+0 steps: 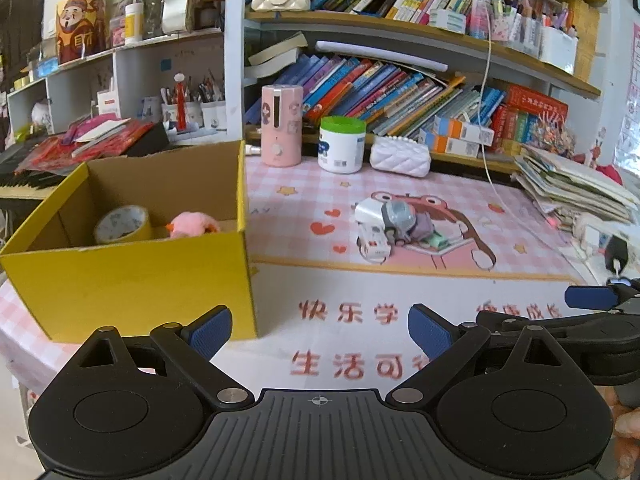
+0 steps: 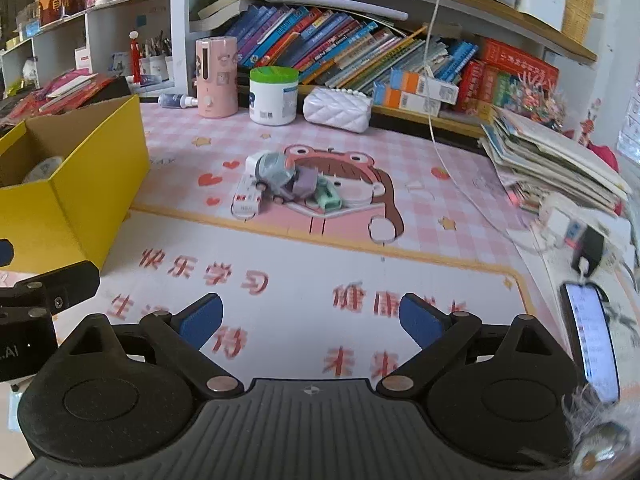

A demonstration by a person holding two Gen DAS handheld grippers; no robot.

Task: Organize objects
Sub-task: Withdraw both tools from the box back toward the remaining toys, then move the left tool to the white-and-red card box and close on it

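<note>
- A desk with a smooth pink checked mat [image 1: 460, 200] sits in front of shelves packed with leaning books [image 1: 380, 88].
- On the left stands a yellow cardboard box [image 1: 132, 284] with square walls and an open top.
- The left wrist view looks into the box: a round roll of tape [image 1: 122, 224] and a soft pink fuzzy toy [image 1: 194, 229] lie on its floor. The right wrist view shows only a bit of the roll.
- A small pile of toys [image 2: 280, 186] lies in the middle of the mat, right of the box and well apart from it. It has a white toy car, a grey round piece, a purple block and a green piece, all touching.
- At the far edge stand a pink tube-shaped gadget [image 1: 281, 124], a white tub with a green lid [image 1: 342, 144] and a puffy white quilted purse [image 1: 400, 156].
- Only the right wrist view shows a phone [image 2: 596, 344] with a lit screen at the near right.
- The left gripper [image 1: 320, 332] hangs over the near mat, blue pads wide apart, holding nothing.
- The right gripper [image 2: 310, 320] is also spread wide and holds nothing.
</note>
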